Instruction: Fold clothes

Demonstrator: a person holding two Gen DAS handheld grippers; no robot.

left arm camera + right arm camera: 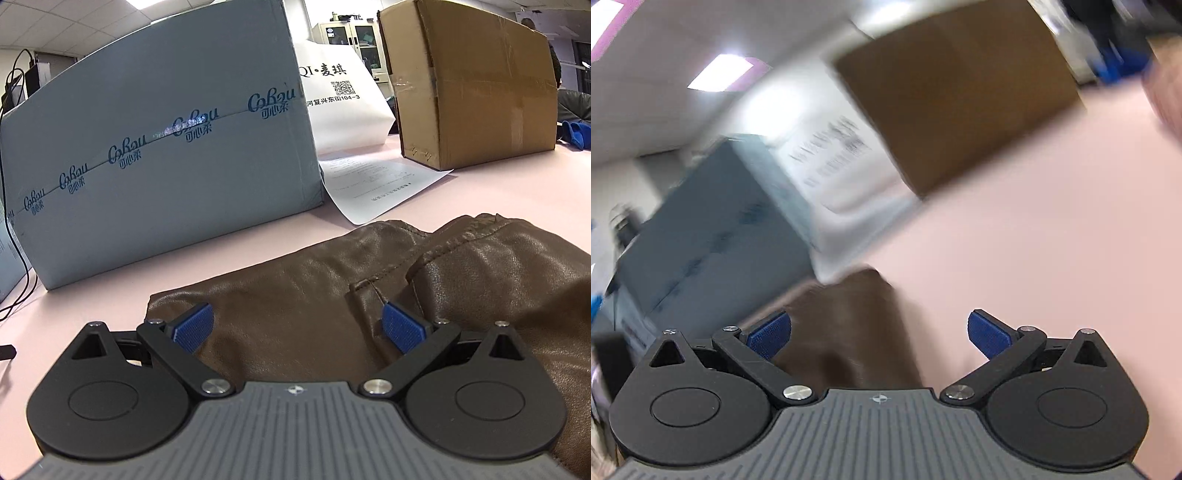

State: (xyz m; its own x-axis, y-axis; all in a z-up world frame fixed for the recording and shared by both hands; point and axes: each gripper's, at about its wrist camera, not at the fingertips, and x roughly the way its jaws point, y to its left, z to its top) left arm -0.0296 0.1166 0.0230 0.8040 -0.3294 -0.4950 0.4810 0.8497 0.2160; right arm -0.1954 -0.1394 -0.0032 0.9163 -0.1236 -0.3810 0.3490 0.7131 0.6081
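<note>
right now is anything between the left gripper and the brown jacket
Nothing visible. The left gripper is open right over the brown leather jacket, with leather showing between its blue pads. The grey-blue box and the sheet of paper lie beyond the jacket, not in the path.

A grey-blue carton, white bag, printed sheet and brown cardboard box stand on the pink table.
</note>
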